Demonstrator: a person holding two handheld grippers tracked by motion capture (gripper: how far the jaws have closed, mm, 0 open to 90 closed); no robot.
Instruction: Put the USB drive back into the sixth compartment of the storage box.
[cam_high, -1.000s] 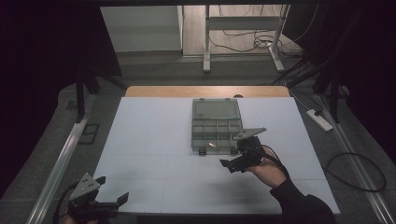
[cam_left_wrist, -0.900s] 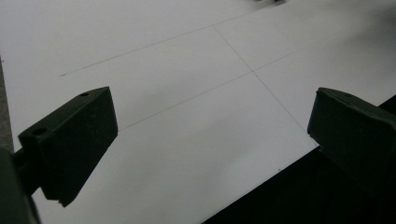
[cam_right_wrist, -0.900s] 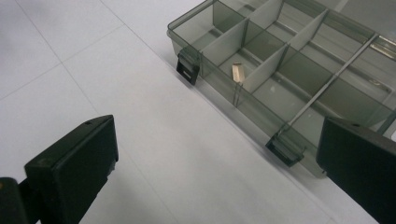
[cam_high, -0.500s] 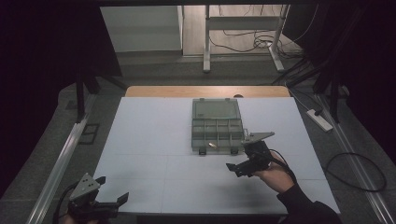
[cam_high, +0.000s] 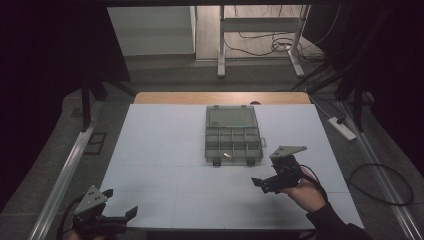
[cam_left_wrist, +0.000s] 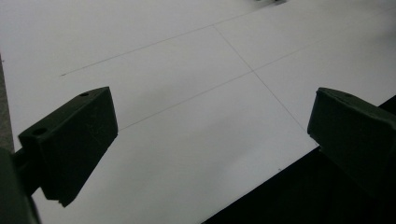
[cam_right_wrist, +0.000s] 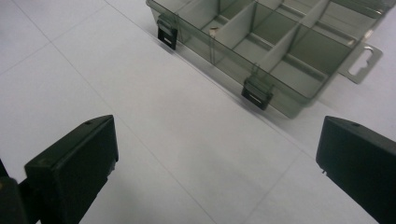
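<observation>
- Right gripper (cam_high: 263, 183), fingers spread, could clip the latches of the compartment box (cam_right_wrist: 261, 44) just ahead, shoving it across the bench (cam_high: 165, 150).
- Left gripper (cam_high: 120, 216), fingers spread too, hangs over the bench edge.

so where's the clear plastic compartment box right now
In the high view, the clear grey plastic compartment box sits open mid-table, toward the far edge, just beyond the right tongs.

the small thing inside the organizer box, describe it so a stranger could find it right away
On the white table, find the clear grey compartment box with its lid open, just beyond the right gripper. Look along its front row, by the two black latches. The small pale piece lies there, the one thing visible in any compartment.
</observation>
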